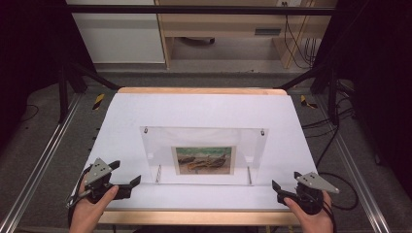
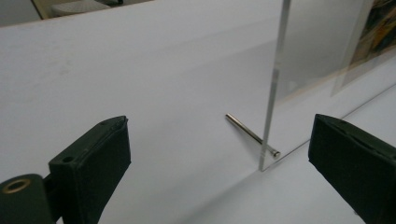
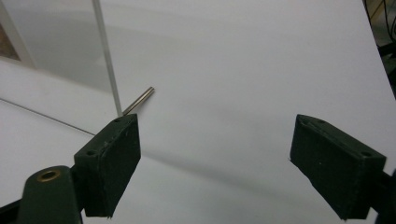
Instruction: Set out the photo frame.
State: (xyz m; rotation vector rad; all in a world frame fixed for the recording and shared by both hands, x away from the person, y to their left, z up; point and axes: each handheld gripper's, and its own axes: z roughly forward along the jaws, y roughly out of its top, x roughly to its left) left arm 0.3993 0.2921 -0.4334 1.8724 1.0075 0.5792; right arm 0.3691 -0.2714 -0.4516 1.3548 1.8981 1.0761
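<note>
A clear acrylic picture frame [image 1: 204,145] stands upright on the white table [image 1: 204,107], with a small print of boats [image 1: 204,160] inside it. Two thin metal pins jut from its lower corners. My left gripper [image 1: 127,172] is near the frame's lower left corner, open and empty. In the left gripper view its jaws [image 2: 219,144] stand wide, facing the panel's edge [image 2: 275,84] and one pin [image 2: 250,133]. My right gripper [image 1: 285,179] sits off the lower right corner, open and holding nothing. The right gripper view has its jaws [image 3: 215,140] spread before the panel's other edge [image 3: 107,60] and a pin [image 3: 140,99].
The table's wooden front edge [image 1: 194,217] runs just below both hands. Metal rails [image 1: 43,160] flank the table on each side. Cables [image 1: 335,145] trail over the floor at the right. A wooden shelf unit [image 1: 233,29] stands beyond the far edge.
</note>
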